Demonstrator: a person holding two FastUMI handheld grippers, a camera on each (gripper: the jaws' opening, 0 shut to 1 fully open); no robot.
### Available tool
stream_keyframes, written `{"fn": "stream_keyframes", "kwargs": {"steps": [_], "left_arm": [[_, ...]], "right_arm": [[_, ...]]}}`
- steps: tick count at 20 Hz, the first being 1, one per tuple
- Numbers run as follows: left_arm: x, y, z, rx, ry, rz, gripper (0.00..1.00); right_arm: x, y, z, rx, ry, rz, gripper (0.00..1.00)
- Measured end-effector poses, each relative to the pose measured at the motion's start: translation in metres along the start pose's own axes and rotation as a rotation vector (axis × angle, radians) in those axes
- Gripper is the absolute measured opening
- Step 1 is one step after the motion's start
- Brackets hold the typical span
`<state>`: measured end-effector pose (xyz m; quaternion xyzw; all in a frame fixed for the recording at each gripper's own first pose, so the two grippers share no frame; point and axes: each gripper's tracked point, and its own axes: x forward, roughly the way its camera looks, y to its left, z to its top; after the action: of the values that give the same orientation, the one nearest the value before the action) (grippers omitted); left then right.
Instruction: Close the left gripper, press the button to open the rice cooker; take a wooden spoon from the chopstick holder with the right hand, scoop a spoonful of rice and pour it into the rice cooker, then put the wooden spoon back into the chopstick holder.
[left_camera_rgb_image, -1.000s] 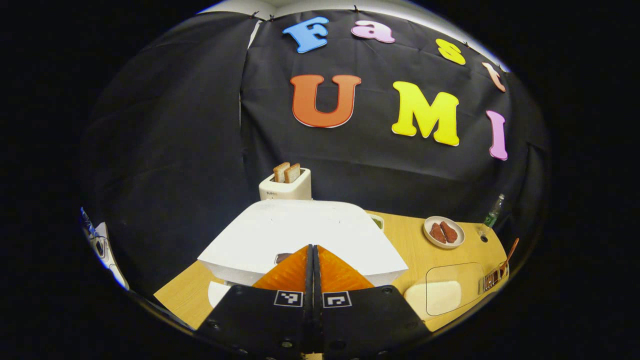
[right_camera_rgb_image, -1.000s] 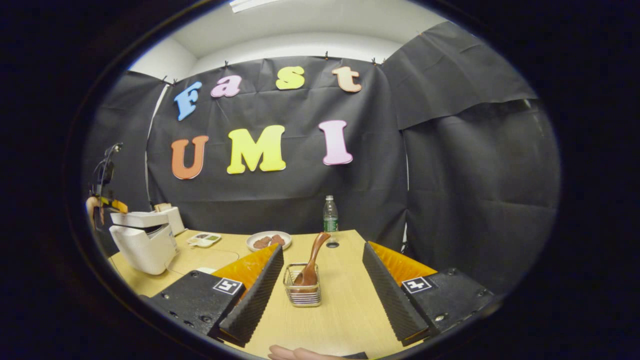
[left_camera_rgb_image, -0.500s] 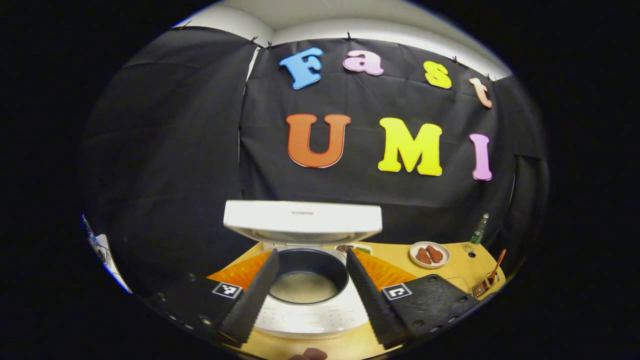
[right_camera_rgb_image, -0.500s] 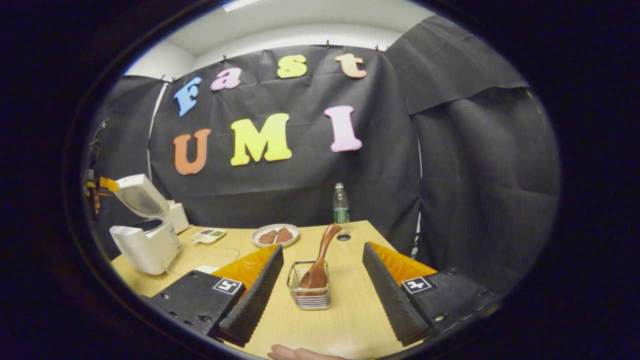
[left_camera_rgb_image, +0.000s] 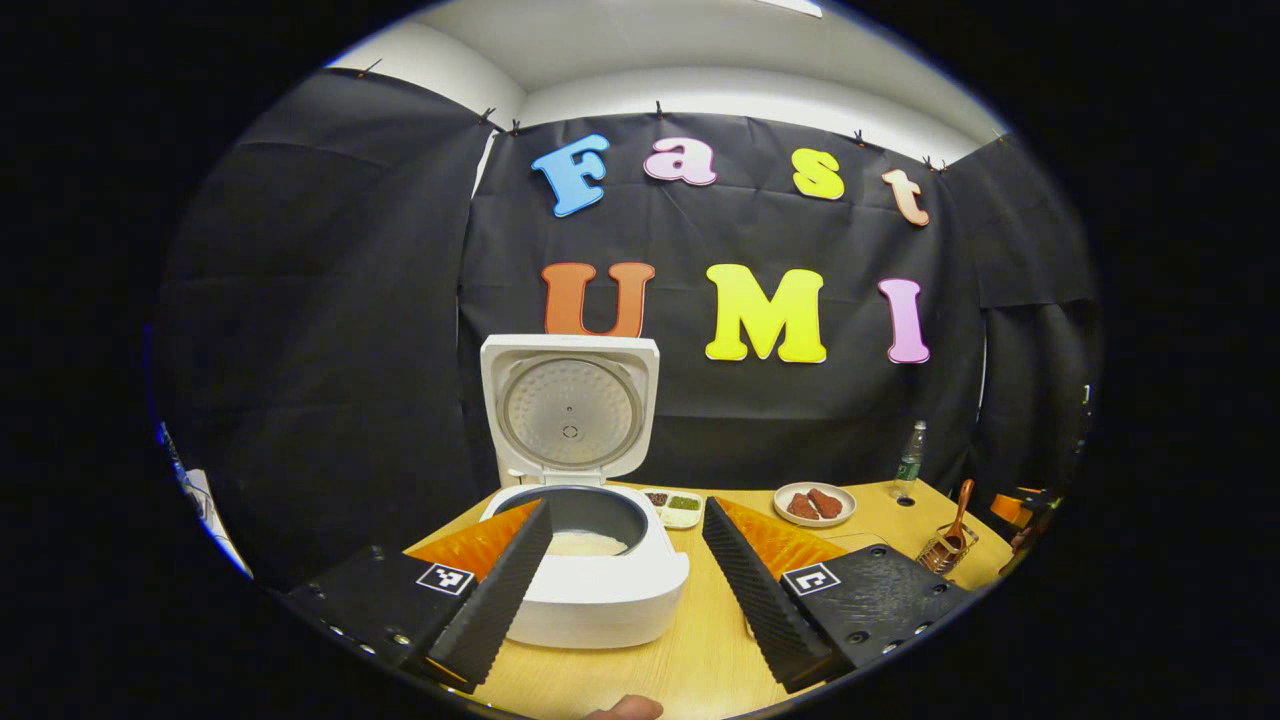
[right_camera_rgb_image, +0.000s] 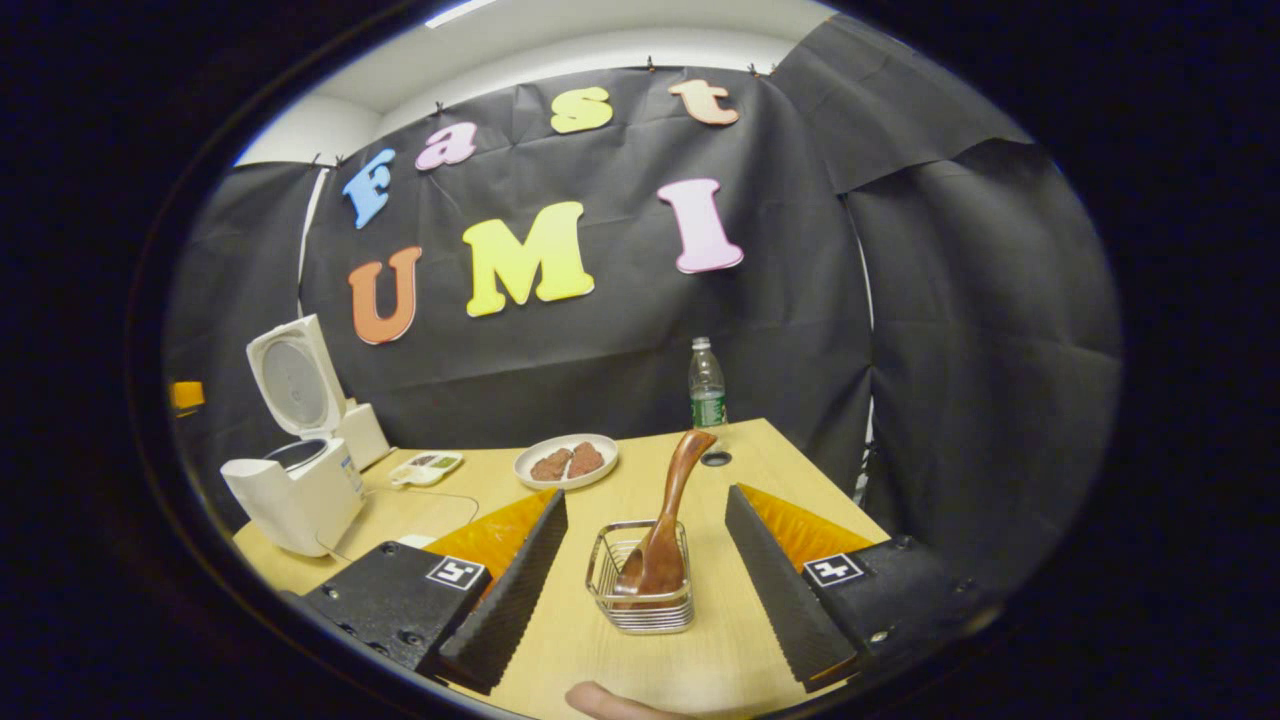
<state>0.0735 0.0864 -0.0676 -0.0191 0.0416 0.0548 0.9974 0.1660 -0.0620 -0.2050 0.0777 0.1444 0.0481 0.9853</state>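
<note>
The white rice cooker (left_camera_rgb_image: 590, 585) stands on the wooden table with its lid (left_camera_rgb_image: 570, 408) swung fully upright; white rice shows in the dark inner pot (left_camera_rgb_image: 585, 520). My left gripper (left_camera_rgb_image: 627, 515) hangs open just in front of the cooker, its fingers to either side of the pot. In the right gripper view the cooker (right_camera_rgb_image: 295, 490) is at the far left. A brown wooden spoon (right_camera_rgb_image: 665, 525) leans in the small wire chopstick holder (right_camera_rgb_image: 643, 590), which sits between the fingers of my open right gripper (right_camera_rgb_image: 645, 500), apart from both.
A plate with brown food (right_camera_rgb_image: 566, 461), a small sauce dish (right_camera_rgb_image: 427, 467) and a plastic bottle (right_camera_rgb_image: 707, 385) stand toward the back of the table (right_camera_rgb_image: 480, 490). A toaster (right_camera_rgb_image: 362, 432) is behind the cooker. A fingertip (right_camera_rgb_image: 600, 700) shows at the bottom edge.
My left gripper went from shut against the cooker to open and drew back while the lid swung fully up. My right gripper came closer to the chopstick holder.
</note>
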Motion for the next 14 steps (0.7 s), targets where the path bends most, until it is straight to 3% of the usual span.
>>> {"fn": "stream_keyframes", "kwargs": {"steps": [4, 8, 12, 14], "left_arm": [[-0.028, -0.009, -0.038, -0.015, -0.012, -0.037, 0.96], [-0.055, -0.013, -0.085, -0.031, 0.064, -0.068, 0.94], [-0.072, -0.007, -0.087, -0.016, 0.042, -0.062, 0.94], [-0.079, -0.008, -0.081, -0.029, 0.015, -0.075, 0.94]], "right_arm": [[0.043, -0.005, -0.012, 0.058, 0.096, 0.011, 1.00], [0.085, -0.011, -0.024, 0.160, 0.212, 0.024, 0.92], [0.116, -0.020, -0.036, 0.229, 0.287, 0.022, 0.87], [0.126, -0.019, -0.043, 0.252, 0.308, 0.036, 0.81]]}}
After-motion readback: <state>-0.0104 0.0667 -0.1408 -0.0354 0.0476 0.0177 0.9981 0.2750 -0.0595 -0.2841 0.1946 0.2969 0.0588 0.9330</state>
